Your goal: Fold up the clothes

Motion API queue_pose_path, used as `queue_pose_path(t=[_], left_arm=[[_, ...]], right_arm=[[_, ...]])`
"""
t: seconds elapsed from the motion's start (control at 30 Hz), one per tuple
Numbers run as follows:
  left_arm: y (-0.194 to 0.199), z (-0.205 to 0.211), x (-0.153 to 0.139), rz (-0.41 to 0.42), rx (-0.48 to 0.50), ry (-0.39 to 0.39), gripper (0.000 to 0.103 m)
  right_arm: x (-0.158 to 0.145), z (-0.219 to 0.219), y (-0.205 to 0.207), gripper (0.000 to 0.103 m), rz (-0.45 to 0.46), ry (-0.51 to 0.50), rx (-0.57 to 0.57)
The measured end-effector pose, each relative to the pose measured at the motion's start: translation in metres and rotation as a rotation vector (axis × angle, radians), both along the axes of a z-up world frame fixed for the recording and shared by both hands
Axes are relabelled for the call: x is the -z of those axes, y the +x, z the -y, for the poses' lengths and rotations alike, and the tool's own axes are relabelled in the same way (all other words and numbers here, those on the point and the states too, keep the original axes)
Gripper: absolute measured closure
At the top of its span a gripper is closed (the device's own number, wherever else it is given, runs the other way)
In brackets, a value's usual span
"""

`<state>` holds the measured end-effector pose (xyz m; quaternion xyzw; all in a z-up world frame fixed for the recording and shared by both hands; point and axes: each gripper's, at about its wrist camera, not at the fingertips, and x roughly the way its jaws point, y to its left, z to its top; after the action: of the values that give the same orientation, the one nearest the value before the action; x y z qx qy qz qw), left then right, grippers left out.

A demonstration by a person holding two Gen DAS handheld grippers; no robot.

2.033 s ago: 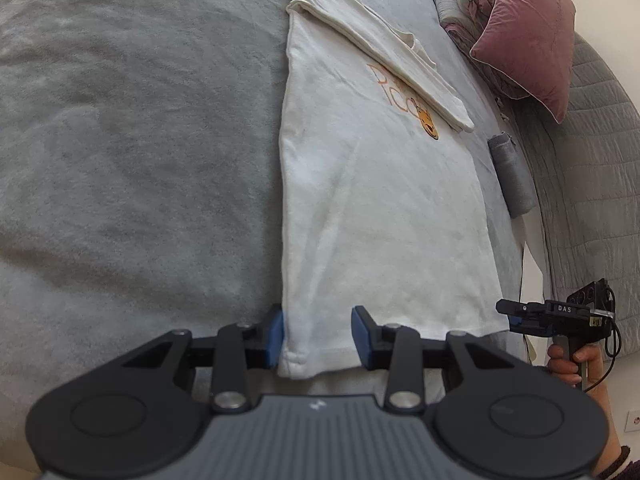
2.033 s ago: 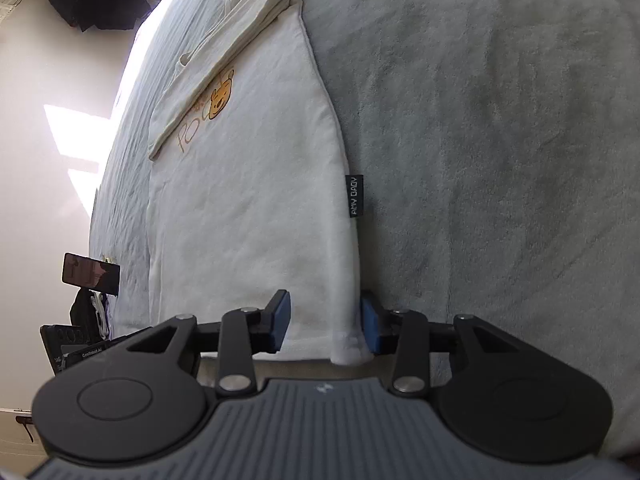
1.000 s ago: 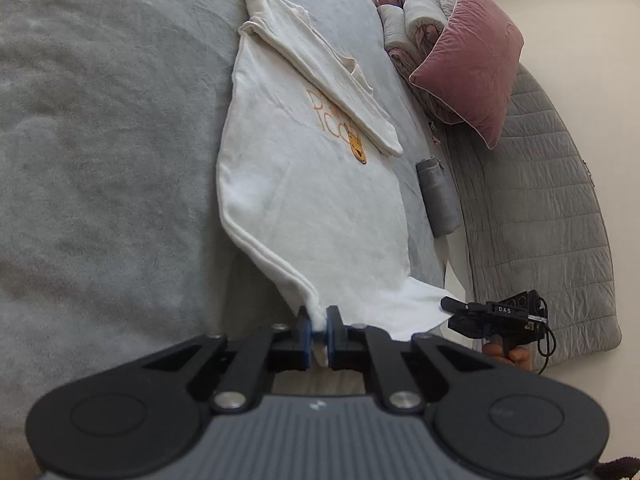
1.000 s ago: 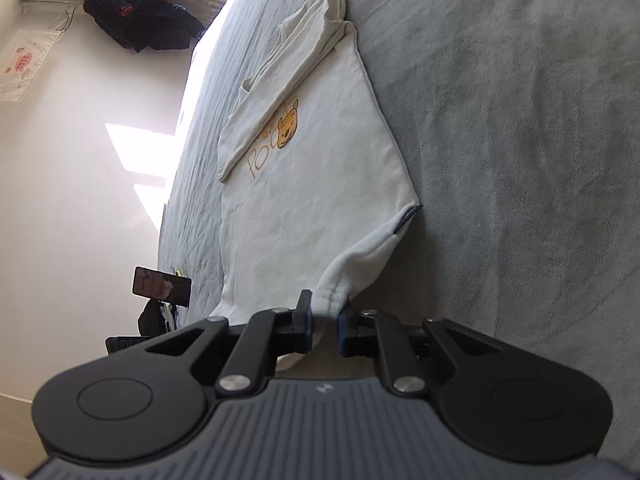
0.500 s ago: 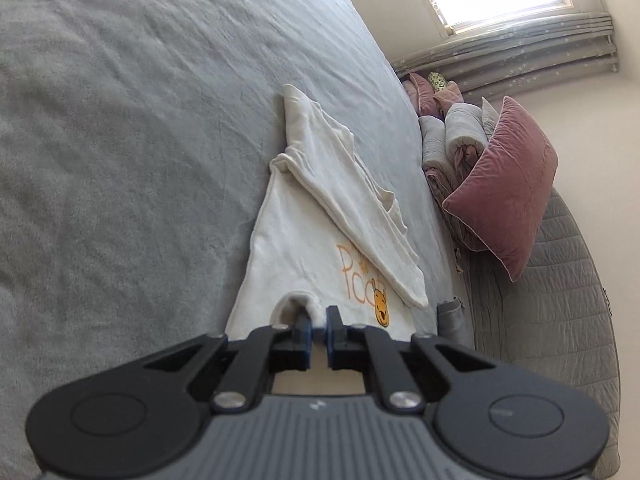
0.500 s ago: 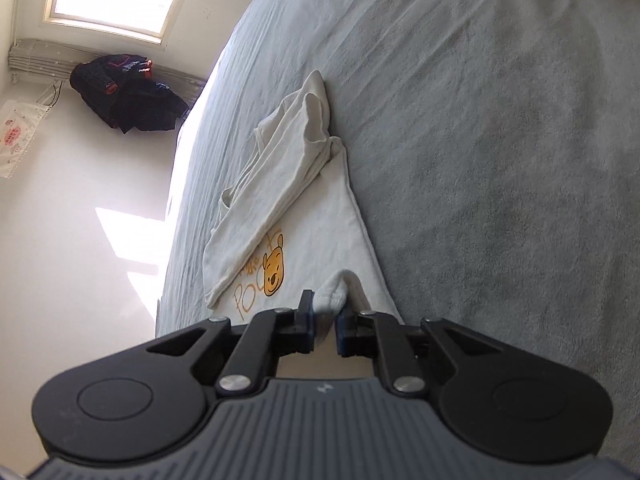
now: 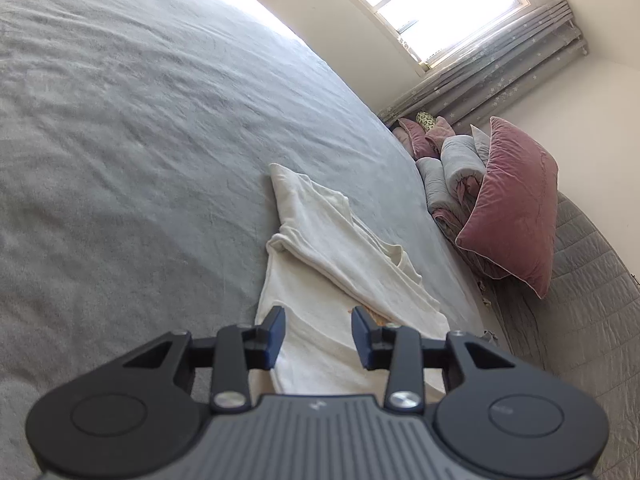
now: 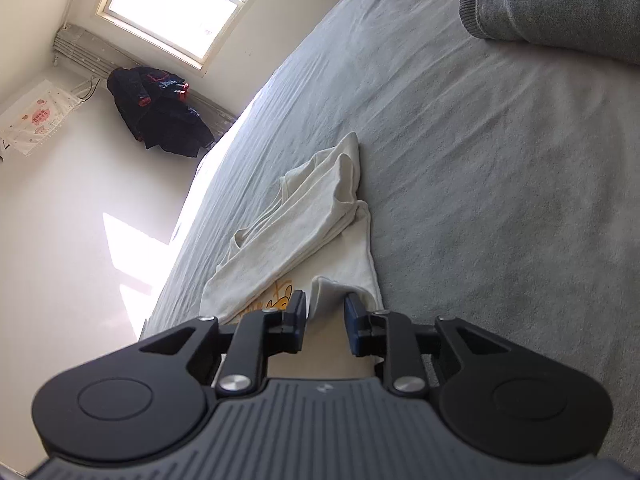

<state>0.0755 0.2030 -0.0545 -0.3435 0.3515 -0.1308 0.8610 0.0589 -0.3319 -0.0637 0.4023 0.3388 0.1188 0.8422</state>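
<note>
A white T-shirt [image 7: 340,256] with an orange bear print lies on the grey bed [image 7: 120,140], its sleeves folded in and its hem end folded up over the body. My left gripper [image 7: 318,328] is open just above the folded hem edge, holding nothing. In the right wrist view the same shirt [image 8: 316,220] lies ahead. My right gripper [image 8: 326,312] is open, with the hem corner lying loose between its jaws.
A pink pillow [image 7: 516,200] and rolled bedding [image 7: 452,168] lie at the bed's right side by a grey quilted headboard [image 7: 580,280]. A folded grey garment [image 8: 560,4] lies on the bed at the far right. A dark jacket [image 8: 156,108] hangs on the wall.
Both grippers carried the shirt's hem forward over its body, then opened and let it go. The lower half now lies folded over the chest.
</note>
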Motion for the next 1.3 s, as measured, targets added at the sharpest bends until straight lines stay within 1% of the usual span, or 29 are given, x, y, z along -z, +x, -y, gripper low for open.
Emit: queue_pose_path(t=[0.03,0.13,0.2,0.27,0.4,0.57,0.63,0.7,0.73,0.8,0.87,0.9,0.97,1.0,1.07,1.17,1.3], left_arm=[[0.001,0.003,-0.001,-0.001,0.001,0.020,0.064],[0.000,0.013,-0.004,0.019,0.015,0.100,0.062],[0.001,0.018,-0.005,0.023,0.017,0.141,0.061],[0.003,0.023,-0.003,0.019,0.024,0.190,0.061],[0.010,0.037,0.003,0.011,0.042,0.321,0.061],[0.010,0.057,0.007,0.031,0.071,0.468,0.064],[0.009,0.063,0.008,0.032,0.086,0.512,0.064],[0.010,0.066,0.010,0.027,0.087,0.549,0.068],[0.009,0.067,0.010,0.031,0.081,0.559,0.071],[0.009,0.065,0.009,0.039,0.074,0.547,0.075],[0.009,0.063,0.009,0.042,0.071,0.532,0.076],[0.009,0.063,0.010,0.038,0.072,0.531,0.076],[0.011,0.063,0.011,0.034,0.071,0.529,0.076],[0.011,0.064,0.011,0.035,0.068,0.526,0.077],[0.010,0.065,0.009,0.040,0.060,0.523,0.082],[0.008,0.066,0.007,0.053,0.058,0.525,0.088],[0.006,0.065,0.005,0.061,0.051,0.526,0.091]], right_arm=[[0.000,0.002,-0.001,0.057,0.004,-0.001,0.012],[0.002,0.007,0.005,0.057,0.004,0.015,0.031],[0.001,0.006,0.007,0.057,0.008,-0.006,0.031],[0.001,0.003,0.005,0.057,0.001,-0.072,0.025],[0.001,-0.004,0.001,0.057,-0.017,-0.222,0.012],[0.006,-0.014,0.005,0.057,-0.008,-0.321,-0.036],[0.008,-0.019,0.009,0.057,-0.001,-0.362,-0.048],[0.007,-0.025,0.010,0.057,0.020,-0.407,-0.056],[0.006,-0.028,0.010,0.057,0.035,-0.432,-0.057],[0.005,-0.033,0.010,0.061,0.060,-0.466,-0.067],[0.005,-0.037,0.010,0.073,0.079,-0.489,-0.078],[0.005,-0.039,0.009,0.074,0.082,-0.493,-0.083],[0.005,-0.041,0.008,0.079,0.084,-0.505,-0.092],[0.005,-0.042,0.008,0.080,0.084,-0.514,-0.095],[0.005,-0.044,0.008,0.084,0.087,-0.531,-0.099],[0.005,-0.046,0.008,0.087,0.098,-0.549,-0.102],[0.003,-0.047,0.007,0.088,0.104,-0.553,-0.100]])
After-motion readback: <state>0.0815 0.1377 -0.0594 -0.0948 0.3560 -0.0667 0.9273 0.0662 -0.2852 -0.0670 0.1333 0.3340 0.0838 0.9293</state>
